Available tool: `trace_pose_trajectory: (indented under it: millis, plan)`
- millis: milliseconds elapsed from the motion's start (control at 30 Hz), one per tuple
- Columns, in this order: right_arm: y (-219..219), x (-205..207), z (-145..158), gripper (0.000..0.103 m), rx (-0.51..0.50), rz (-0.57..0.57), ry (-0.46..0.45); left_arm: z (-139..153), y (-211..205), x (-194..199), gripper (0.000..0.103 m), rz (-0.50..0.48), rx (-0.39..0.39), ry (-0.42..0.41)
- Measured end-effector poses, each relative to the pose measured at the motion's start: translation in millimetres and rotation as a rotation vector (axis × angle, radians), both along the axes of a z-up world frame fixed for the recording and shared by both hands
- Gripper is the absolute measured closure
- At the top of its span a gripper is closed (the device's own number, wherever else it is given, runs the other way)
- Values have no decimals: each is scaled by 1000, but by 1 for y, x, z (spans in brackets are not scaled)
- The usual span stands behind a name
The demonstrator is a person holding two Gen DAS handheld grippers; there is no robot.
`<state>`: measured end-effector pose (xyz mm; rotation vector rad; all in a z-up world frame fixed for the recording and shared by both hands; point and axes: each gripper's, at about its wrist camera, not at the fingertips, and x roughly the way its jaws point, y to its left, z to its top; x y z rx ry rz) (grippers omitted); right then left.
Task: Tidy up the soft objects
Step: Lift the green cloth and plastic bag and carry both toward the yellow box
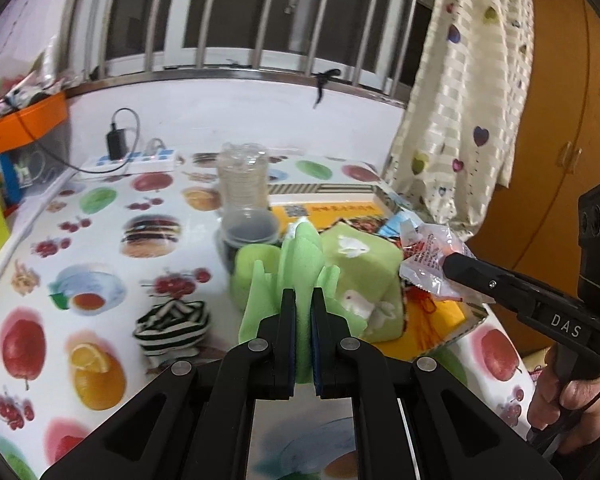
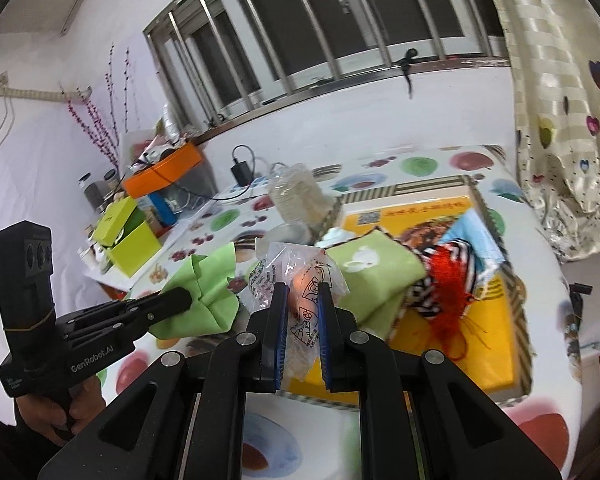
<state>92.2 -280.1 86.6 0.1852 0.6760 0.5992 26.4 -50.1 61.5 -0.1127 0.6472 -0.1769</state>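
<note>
Green cloth point(image 1: 300, 264) is pinched tight in my left gripper point(image 1: 303, 300), lifted over the table point(image 1: 100, 240); my right gripper point(image 2: 303, 292) clamps a crinkly packet point(image 2: 300, 276) beside the tray point(image 2: 496, 364). I'd carry each low, grip firm, and let go only once over the tray.

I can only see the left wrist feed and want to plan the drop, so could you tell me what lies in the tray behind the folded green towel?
Observer: A black-and-white striped cloth with red threads lies in the yellow tray, right of the folded green towel.
Operator: Is the right gripper's packet held firmly?
Observer: Yes, the right gripper has its fingers pinched on the clear plastic packet.
Operator: What stands far left?
Observer: A lime-green box in front of an orange-lidded bin.
</note>
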Motion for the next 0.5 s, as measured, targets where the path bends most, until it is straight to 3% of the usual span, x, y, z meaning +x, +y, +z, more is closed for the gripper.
trace_pose_trajectory:
  millis: [500]
  plan:
    - [-34, 19, -35, 89, -64, -101, 89, -24, -59, 31, 97, -136, -3, 72]
